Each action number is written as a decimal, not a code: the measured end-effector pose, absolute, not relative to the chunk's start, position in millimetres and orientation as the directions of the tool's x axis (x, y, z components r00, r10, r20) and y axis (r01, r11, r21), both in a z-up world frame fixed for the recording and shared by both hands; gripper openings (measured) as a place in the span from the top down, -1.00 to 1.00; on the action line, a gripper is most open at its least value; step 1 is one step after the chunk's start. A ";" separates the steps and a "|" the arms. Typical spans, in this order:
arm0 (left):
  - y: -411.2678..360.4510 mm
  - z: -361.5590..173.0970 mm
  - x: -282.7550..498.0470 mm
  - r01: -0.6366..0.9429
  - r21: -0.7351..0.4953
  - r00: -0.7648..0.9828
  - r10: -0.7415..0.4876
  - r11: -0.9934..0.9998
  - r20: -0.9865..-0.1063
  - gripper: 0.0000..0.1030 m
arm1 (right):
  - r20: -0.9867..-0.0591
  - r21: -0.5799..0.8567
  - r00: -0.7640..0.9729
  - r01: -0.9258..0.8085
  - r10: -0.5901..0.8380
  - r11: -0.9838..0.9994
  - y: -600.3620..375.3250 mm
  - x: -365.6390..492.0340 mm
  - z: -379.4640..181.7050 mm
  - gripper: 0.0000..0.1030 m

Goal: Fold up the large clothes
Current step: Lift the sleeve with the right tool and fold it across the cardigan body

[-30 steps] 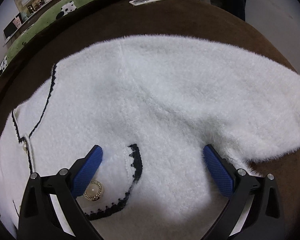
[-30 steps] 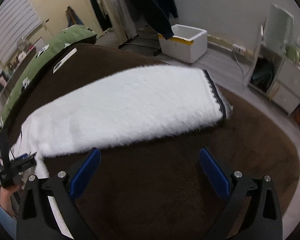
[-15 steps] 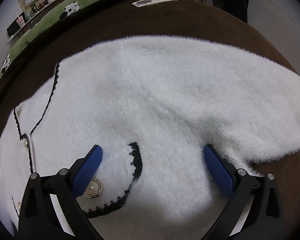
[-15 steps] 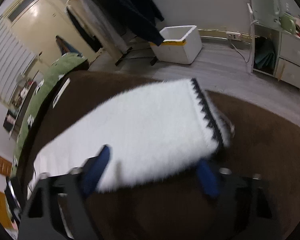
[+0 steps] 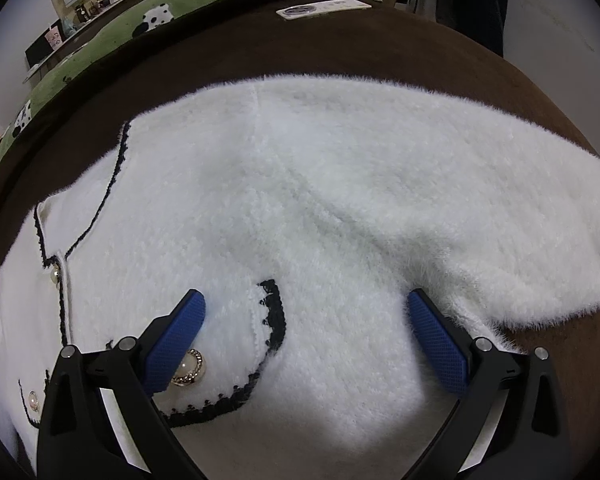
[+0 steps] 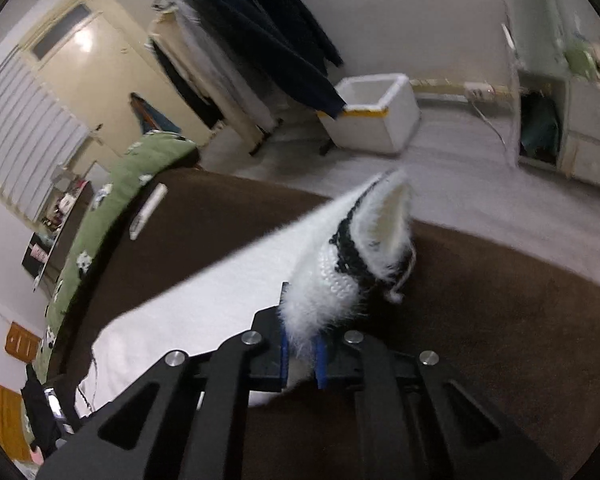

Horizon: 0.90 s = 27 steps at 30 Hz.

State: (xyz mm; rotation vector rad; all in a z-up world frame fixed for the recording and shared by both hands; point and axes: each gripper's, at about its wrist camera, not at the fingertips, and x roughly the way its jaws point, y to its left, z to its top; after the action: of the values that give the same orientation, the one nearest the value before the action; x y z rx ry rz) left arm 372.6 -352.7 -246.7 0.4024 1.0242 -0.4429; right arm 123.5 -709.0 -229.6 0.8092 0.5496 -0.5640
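Note:
A fluffy white cardigan (image 5: 300, 208) with black trim and pearl buttons (image 5: 190, 368) lies spread on a dark brown surface (image 5: 340, 44). My left gripper (image 5: 306, 332) is open and hovers just above the cardigan's pocket area, jaws wide apart. My right gripper (image 6: 302, 354) is shut on the sleeve cuff (image 6: 356, 252), which has a black band and stands lifted off the surface. The rest of the sleeve (image 6: 204, 304) trails left toward the cardigan's body.
A green pillow with black-and-white patches (image 5: 148, 20) lies along the far edge, with a white flat remote-like item (image 5: 324, 8) near it. On the floor stand a white foam box (image 6: 372, 116), a rack of hanging clothes (image 6: 256, 40) and drawers (image 6: 580, 136).
My right gripper moved onto the sleeve cuff, closed on it and lifted it. My left gripper stayed open over the cardigan, shifting only slightly.

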 end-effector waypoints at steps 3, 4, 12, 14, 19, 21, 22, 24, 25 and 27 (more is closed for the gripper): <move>-352.8 -244.2 368.5 0.506 0.130 0.465 -0.143 0.853 -0.874 -0.90 | -0.618 0.468 0.744 0.608 -0.255 0.641 -688.9 141.3 -195.2 0.80; -352.7 -241.3 366.6 0.495 0.137 0.468 -0.130 0.858 -0.874 -0.89 | -0.609 0.460 0.752 0.593 -0.251 0.661 -682.9 146.0 -186.2 0.80; -306.0 -177.1 351.3 0.432 0.181 0.555 -0.103 0.883 -0.825 -0.88 | -0.508 0.379 0.856 0.320 -0.094 0.868 -587.0 201.2 -86.5 0.80; -277.4 -158.4 351.0 0.376 0.159 0.571 -0.093 0.913 -0.816 -0.88 | -0.484 0.357 0.875 0.212 -0.013 0.910 -548.5 216.4 -61.5 0.80; -185.3 -118.4 347.1 0.216 0.158 0.611 -0.007 0.964 -0.792 -0.88 | -0.462 0.299 0.876 0.011 0.135 0.954 -464.4 236.3 -32.5 0.80; -142.6 -107.9 341.2 0.142 0.169 0.617 0.046 0.975 -0.785 -0.88 | -0.470 0.277 0.865 -0.044 0.176 0.960 -433.7 242.7 -32.5 0.80; -123.8 -105.0 341.0 0.113 0.173 0.618 0.067 0.978 -0.784 -0.88 | -0.480 0.270 0.854 -0.074 0.200 0.960 -416.2 246.2 -36.1 0.80; -83.6 -102.7 332.8 0.045 0.191 0.617 0.123 0.981 -0.777 -0.88 | -0.498 0.264 0.834 -0.115 0.237 0.958 -388.1 250.5 -45.1 0.80; -70.5 -102.4 330.0 0.019 0.202 0.620 0.147 0.979 -0.771 -0.88 | -0.515 0.264 0.818 -0.135 0.258 0.955 -373.8 252.9 -53.0 0.80; -39.2 -104.0 325.4 -0.033 0.226 0.619 0.198 0.973 -0.760 -0.88 | -0.556 0.260 0.782 -0.159 0.282 0.953 -345.0 256.0 -69.7 0.80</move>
State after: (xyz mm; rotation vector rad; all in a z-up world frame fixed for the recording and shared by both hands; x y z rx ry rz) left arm 325.4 -39.2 -104.0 0.1978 0.8953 0.1337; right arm 256.0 -345.0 -69.7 0.2036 0.6303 0.2398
